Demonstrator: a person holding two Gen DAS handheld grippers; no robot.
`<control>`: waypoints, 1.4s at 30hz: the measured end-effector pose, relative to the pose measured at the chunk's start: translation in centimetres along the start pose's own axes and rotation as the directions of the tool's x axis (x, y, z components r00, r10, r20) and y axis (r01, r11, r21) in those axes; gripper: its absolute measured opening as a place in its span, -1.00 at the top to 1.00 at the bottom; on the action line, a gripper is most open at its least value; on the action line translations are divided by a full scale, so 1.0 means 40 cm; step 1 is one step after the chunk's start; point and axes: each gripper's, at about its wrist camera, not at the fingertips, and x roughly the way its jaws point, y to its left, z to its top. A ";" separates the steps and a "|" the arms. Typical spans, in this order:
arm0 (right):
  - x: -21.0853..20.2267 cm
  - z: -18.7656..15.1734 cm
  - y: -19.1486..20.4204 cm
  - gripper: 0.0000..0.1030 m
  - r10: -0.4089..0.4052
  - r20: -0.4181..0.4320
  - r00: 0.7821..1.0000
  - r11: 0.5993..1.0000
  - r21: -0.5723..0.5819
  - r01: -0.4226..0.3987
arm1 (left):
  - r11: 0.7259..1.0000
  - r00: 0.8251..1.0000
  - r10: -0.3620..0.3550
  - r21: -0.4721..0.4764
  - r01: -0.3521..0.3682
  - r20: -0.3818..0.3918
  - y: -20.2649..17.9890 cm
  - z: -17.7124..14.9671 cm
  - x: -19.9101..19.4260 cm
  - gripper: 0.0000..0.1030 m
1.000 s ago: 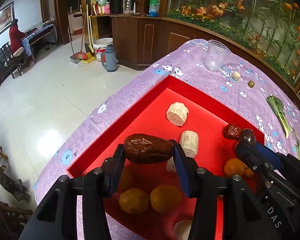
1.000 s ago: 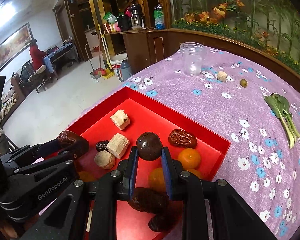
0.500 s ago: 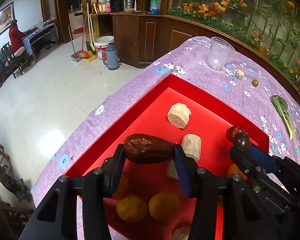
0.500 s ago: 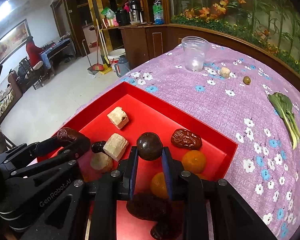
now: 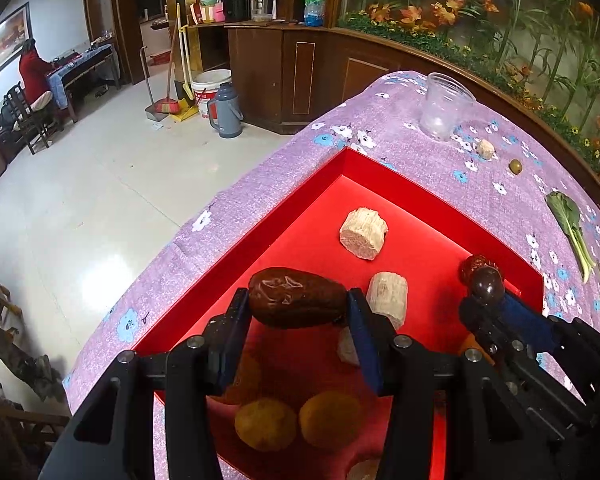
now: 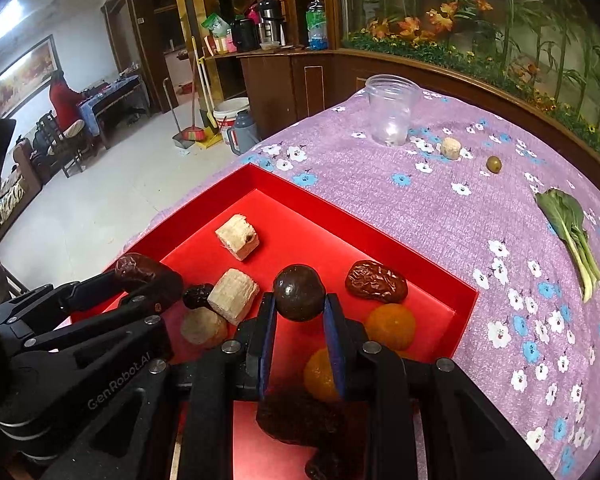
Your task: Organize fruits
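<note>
A red tray [image 5: 300, 200] [image 6: 380, 220] lies on the purple flowered tablecloth. My left gripper [image 5: 296, 304] is shut on a large brown date [image 5: 296, 298] and holds it above the tray's near left part. My right gripper [image 6: 299, 300] is shut on a round dark brown fruit [image 6: 299, 292] above the tray's middle; it shows in the left wrist view [image 5: 487, 284]. In the tray lie pale cane pieces [image 5: 363, 233] [image 6: 237, 237], a wrinkled date [image 6: 376, 281], oranges [image 6: 391, 326] and yellow fruits [image 5: 266, 424].
On the cloth beyond the tray stand a clear plastic cup [image 6: 392, 114], a small pale piece [image 6: 450, 148], a green olive-like fruit [image 6: 493, 164] and a leafy green [image 6: 568, 228]. The table edge drops to the tiled floor at left.
Both grippers have drawn slightly back and up with their fruits still held; the tray's contents have not moved.
</note>
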 end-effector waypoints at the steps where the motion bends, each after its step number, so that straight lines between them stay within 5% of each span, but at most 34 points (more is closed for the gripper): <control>1: -0.001 0.000 0.001 0.47 -0.002 0.001 1.000 1.000 -0.001 0.002 | 1.000 1.000 0.000 0.001 0.000 0.001 0.000 0.001 0.000 0.08; 27: -0.001 0.002 -0.001 0.46 -0.011 -0.003 1.000 1.000 -0.007 0.011 | 1.000 1.000 0.017 -0.010 -0.017 -0.025 0.008 0.007 0.003 0.07; 30: -0.003 -0.003 -0.004 0.26 -0.015 -0.018 1.000 1.000 -0.008 0.014 | 1.000 0.999 0.023 -0.016 -0.024 -0.042 0.011 0.001 0.004 0.02; 36: -0.030 -0.011 -0.021 -0.04 -0.033 -0.013 0.999 0.999 0.014 0.034 | 0.998 0.998 0.049 -0.027 -0.050 -0.041 0.020 -0.007 -0.018 -0.54; 42: -0.109 -0.013 -0.028 -0.20 -0.036 0.052 0.998 0.999 0.030 0.034 | 0.999 1.000 0.030 -0.014 -0.030 -0.007 0.010 -0.026 -0.076 -0.55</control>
